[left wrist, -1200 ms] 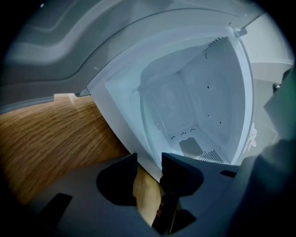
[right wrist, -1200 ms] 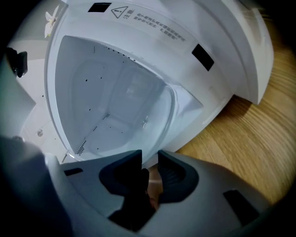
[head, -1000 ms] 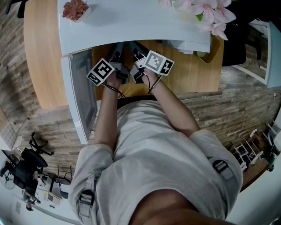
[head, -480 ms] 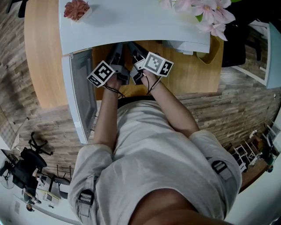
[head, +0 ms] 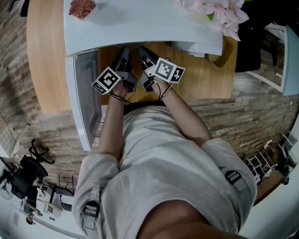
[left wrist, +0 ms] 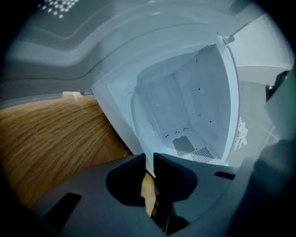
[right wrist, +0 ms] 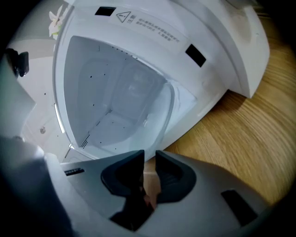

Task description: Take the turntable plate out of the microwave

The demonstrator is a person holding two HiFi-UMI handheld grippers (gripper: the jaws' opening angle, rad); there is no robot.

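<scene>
The clear glass turntable plate stands in front of the open white microwave cavity, which shows through it. My left gripper has just been closing, and its jaws pinch the plate's rim. The same plate fills the right gripper view. My right gripper has just eased open a little, with the rim still caught between its jaws. From the head view, both grippers reach side by side under the microwave's top, so the plate is hidden there.
The microwave door hangs open to the left of my left arm. The microwave sits on a wooden table. Pink flowers and a reddish thing in a dish rest on top of the microwave.
</scene>
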